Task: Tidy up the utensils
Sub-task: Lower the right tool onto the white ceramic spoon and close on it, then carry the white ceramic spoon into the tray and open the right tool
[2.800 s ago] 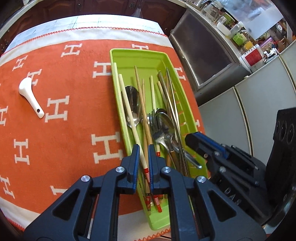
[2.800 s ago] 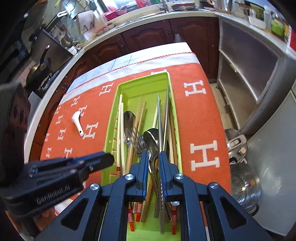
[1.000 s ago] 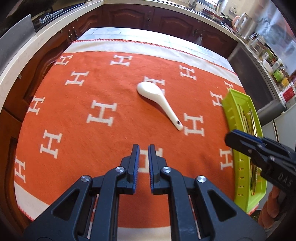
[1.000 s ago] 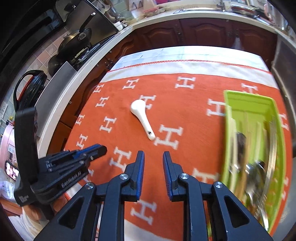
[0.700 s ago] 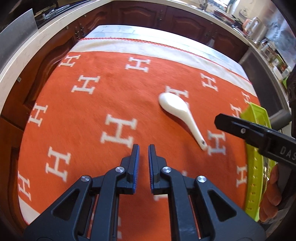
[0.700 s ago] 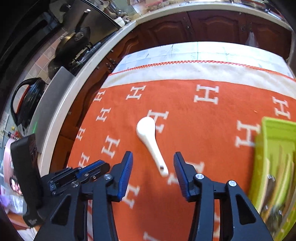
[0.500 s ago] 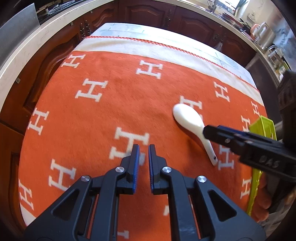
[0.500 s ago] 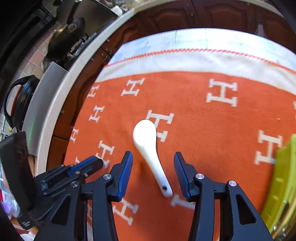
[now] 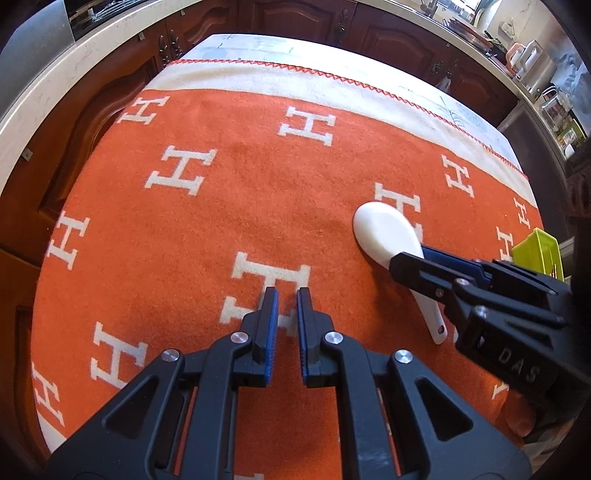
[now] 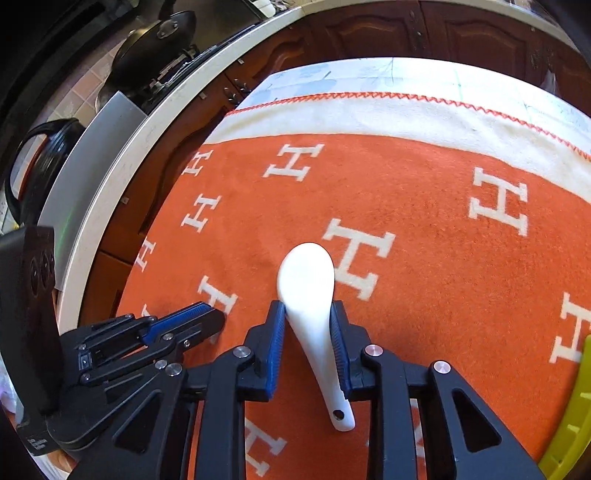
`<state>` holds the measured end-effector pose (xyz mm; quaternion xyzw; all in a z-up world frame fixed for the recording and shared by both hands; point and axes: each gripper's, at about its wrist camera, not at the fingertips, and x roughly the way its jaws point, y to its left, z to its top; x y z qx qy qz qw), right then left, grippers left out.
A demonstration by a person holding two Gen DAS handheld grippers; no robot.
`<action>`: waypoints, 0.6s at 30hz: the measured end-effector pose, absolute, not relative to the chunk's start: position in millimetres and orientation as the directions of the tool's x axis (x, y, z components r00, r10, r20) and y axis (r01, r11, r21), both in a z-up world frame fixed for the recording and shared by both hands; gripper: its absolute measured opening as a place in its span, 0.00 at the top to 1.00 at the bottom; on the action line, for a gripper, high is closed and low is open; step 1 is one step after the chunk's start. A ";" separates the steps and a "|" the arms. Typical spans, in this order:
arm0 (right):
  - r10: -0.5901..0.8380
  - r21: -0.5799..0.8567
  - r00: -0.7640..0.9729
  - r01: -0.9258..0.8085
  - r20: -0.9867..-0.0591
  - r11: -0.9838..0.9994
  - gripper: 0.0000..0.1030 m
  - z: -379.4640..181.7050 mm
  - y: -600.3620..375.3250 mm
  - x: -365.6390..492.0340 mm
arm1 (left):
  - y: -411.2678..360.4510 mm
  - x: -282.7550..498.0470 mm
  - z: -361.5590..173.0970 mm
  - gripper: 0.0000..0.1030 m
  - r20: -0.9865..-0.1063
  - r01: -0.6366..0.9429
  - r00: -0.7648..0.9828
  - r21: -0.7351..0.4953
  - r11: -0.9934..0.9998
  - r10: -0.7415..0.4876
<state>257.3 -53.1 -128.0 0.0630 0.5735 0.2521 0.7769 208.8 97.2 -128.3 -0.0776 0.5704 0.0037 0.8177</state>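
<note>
A white ceramic spoon (image 10: 310,280) lies on the orange cloth (image 10: 424,240), bowl away from me and handle towards me. My right gripper (image 10: 308,314) straddles its neck; the jaws are closing and the blue pads (image 10: 277,332) touch both sides of the spoon. In the left wrist view the spoon (image 9: 384,232) sits at the right with the right gripper (image 9: 410,258) over its handle. My left gripper (image 9: 283,295) hovers low over the cloth to the spoon's left, shut with nothing between its fingers. The green utensil tray (image 9: 539,243) shows only a corner at the far right.
The tray's edge (image 10: 569,424) is at the bottom right of the right wrist view. A counter with a black pot (image 10: 155,48) and a kettle (image 10: 37,166) runs along the left. Dark wooden cabinets (image 9: 332,22) stand beyond the table's far edge.
Both grippers left the green tray and moved left across the cloth. The right gripper opened wide, came down over the spoon and closed onto its neck. The left gripper sank lower, still shut.
</note>
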 end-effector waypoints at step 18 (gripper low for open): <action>0.483 0.404 0.399 -0.269 -0.779 0.874 0.97 -46.2 -130.3 159.9 | 29.4 161.4 -87.9 0.94 -0.917 0.067 0.379 -0.104 0.992 -0.122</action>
